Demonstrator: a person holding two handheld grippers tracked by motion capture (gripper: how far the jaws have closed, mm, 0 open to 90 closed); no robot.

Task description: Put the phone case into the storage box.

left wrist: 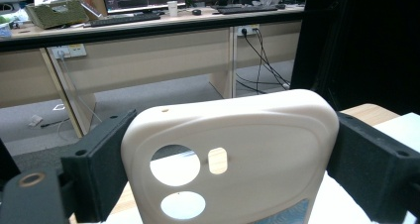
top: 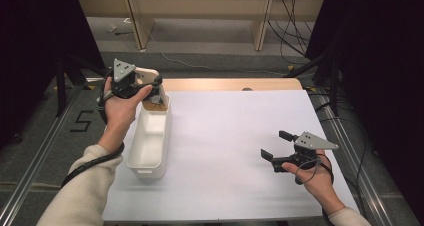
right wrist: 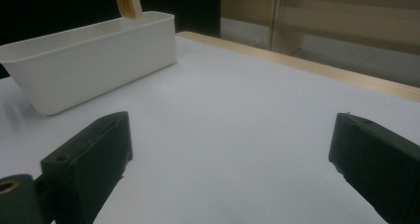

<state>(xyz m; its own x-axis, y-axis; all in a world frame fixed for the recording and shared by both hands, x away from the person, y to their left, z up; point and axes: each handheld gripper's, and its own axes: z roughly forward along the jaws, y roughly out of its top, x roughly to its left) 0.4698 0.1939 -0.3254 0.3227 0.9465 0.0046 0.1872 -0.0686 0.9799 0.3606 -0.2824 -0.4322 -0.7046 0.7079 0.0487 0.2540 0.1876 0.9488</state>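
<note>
- Left gripper (top: 156, 93): it is grasping a cream phone case (left wrist: 228, 154) by its two side edges, with the black jaws pressing against them.
- Phone case: it is hanging over the far end of the white bin (top: 149, 153), at the far left of the table (top: 235, 151), with its camera cut-outs facing the left gripper view.
- Right gripper (top: 274, 145): it is resting released at the near right, well apart from the bin, with its jaws standing wide over bare table.

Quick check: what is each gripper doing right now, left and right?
Left gripper: shut on the cream phone case, above the white bin.
Right gripper: open, holding nothing, over the table.
</note>
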